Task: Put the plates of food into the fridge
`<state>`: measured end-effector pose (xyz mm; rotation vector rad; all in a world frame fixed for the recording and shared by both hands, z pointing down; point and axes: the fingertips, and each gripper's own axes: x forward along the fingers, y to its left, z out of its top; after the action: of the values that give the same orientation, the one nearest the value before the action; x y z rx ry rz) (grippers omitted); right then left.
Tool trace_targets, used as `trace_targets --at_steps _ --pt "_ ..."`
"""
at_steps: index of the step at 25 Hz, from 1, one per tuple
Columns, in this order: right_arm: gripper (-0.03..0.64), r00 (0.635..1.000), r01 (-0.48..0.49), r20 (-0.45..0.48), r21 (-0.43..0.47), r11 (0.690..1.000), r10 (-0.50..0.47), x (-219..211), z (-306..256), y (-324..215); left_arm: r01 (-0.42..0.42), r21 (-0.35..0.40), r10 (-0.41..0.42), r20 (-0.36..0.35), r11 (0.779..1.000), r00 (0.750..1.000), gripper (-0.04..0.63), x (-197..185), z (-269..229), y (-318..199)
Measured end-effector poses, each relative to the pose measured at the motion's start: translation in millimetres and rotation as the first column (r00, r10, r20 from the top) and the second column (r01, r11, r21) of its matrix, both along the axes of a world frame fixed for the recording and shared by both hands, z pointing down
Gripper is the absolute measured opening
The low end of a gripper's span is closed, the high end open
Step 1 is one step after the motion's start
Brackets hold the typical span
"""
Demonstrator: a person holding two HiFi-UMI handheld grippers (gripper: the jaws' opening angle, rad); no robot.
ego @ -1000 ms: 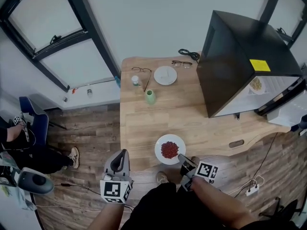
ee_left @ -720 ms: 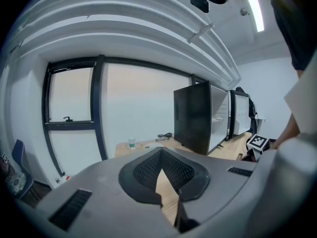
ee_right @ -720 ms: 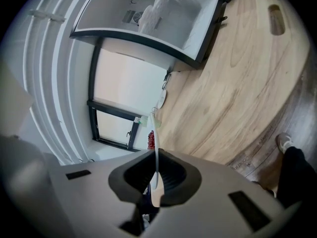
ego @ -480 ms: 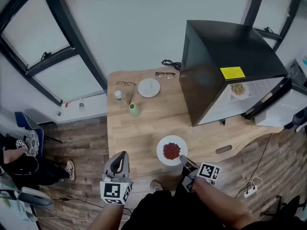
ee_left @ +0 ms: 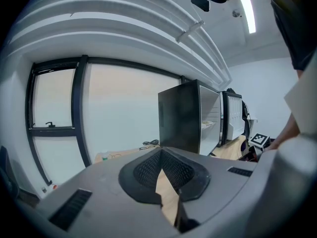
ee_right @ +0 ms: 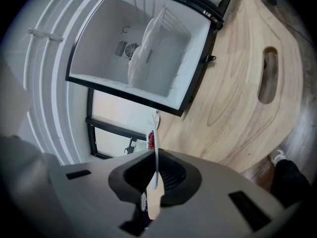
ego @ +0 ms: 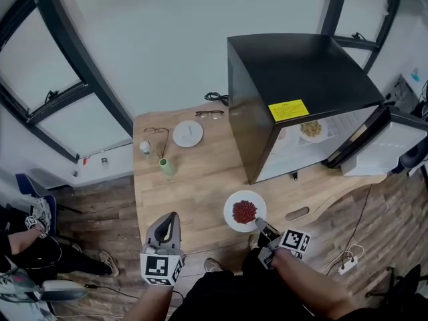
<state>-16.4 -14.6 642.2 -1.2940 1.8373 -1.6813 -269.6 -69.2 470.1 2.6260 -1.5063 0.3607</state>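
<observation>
Near front edge of desk: plate of red food, rim pinched in right claw. Lifted or resting, can't tell. Right gripper view shows plate edge-on, food mostly hidden. Left claw closed tip-to-tip, empty, by desk's front edge. Fridge door open. Second food plate inside, partly hidden under fridge top. Forearms cut off at bottom edge.
</observation>
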Motion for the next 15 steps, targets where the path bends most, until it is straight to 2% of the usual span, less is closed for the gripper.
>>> trace_targets --at_steps 8,15 --pt "0.031 0.998 -0.063 0.007 0.014 0.998 0.063 45.9 -3.9 -6.5 -0.05 0.013 0.05 0.002 0.999 0.999 0.003 46.7 -7.1 -20.3" --pt "0.029 0.992 -0.129 0.012 -0.014 0.992 0.129 86.7 2.4 -8.4 -0.087 0.022 0.086 0.015 0.996 0.996 0.003 78.9 -10.6 -42.3"
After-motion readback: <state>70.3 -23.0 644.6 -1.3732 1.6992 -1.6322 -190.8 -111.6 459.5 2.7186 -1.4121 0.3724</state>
